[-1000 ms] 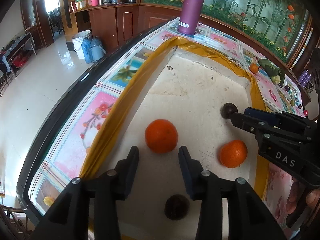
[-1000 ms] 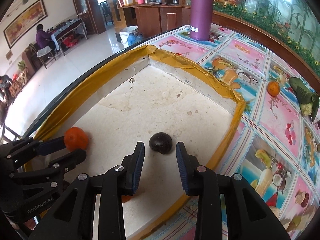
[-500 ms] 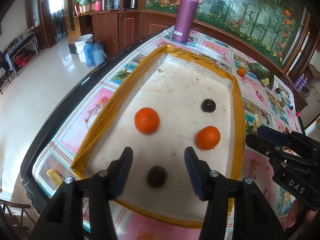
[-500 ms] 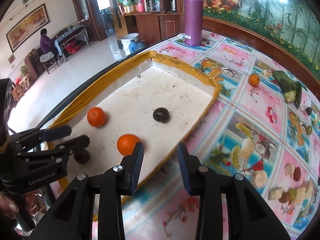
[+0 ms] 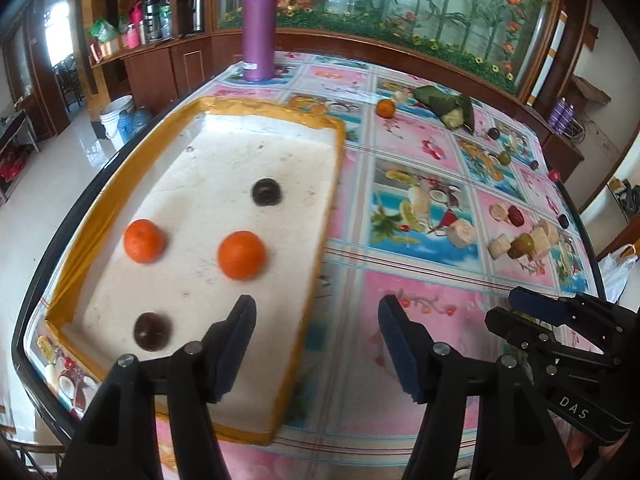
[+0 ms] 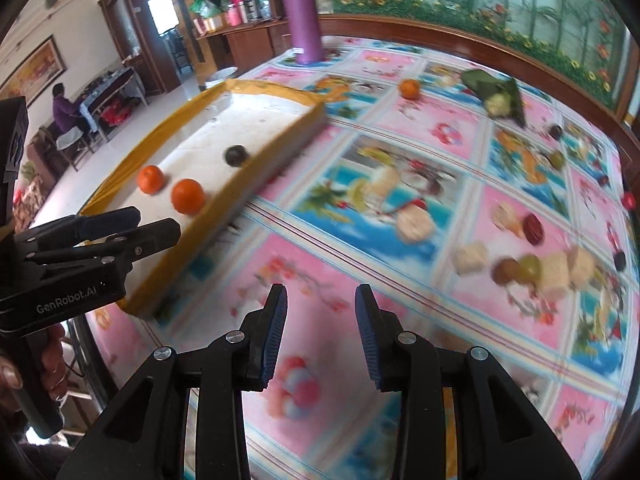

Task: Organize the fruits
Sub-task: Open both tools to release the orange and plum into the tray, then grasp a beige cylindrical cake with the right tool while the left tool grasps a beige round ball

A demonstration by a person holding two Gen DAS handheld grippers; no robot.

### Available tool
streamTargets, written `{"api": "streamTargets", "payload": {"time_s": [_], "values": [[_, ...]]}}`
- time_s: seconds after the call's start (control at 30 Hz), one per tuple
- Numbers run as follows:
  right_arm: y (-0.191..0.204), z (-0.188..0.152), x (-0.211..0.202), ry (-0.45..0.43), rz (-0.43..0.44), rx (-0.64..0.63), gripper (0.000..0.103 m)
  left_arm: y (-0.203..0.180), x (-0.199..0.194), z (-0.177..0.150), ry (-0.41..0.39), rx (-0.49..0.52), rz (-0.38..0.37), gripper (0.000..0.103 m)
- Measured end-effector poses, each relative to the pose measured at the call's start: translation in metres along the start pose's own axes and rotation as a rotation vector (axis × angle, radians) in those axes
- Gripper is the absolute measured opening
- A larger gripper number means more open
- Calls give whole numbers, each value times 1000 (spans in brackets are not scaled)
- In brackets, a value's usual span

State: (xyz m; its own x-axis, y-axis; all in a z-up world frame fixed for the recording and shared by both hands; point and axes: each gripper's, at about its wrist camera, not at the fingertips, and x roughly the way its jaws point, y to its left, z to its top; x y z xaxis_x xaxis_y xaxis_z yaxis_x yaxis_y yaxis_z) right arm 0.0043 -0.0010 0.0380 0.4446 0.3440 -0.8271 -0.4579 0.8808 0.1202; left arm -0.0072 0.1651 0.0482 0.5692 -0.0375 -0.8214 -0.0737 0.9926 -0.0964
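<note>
Both grippers have pulled back and swung right since half a second ago, away from the tray (image 5: pixel 120 196) and over the patterned tablecloth (image 5: pixel 420 292). Left gripper (image 5: pixel 316 344) now hangs with jaws spread wider than before, holding nothing, its left finger above the tray's near right edge. Right gripper (image 6: pixel 320 328) is also parted and empty above a pink panel. Inside the tray lie two oranges (image 5: pixel 144 240) (image 5: pixel 241 255) and two dark fruits (image 5: pixel 266 191) (image 5: pixel 152 331), all apart. A third orange (image 5: pixel 385 108) sits on the cloth beyond the tray, near a leaf bundle (image 5: pixel 448 108). Small fruits dot the cloth's far right. A purple flask (image 5: pixel 259 52) stands behind the tray.
</note>
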Motion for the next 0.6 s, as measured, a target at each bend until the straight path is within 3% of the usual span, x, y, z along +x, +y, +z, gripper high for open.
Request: {"api": "streamTargets", "payload": {"time_s": [0.33, 0.6], "values": [[-111, -28, -31, -36, -91, 192, 35, -81, 13, -1, 41, 109, -50, 76], [-163, -22, -18, -41, -64, 257, 35, -103, 21, -3, 70, 136, -27, 77]]}}
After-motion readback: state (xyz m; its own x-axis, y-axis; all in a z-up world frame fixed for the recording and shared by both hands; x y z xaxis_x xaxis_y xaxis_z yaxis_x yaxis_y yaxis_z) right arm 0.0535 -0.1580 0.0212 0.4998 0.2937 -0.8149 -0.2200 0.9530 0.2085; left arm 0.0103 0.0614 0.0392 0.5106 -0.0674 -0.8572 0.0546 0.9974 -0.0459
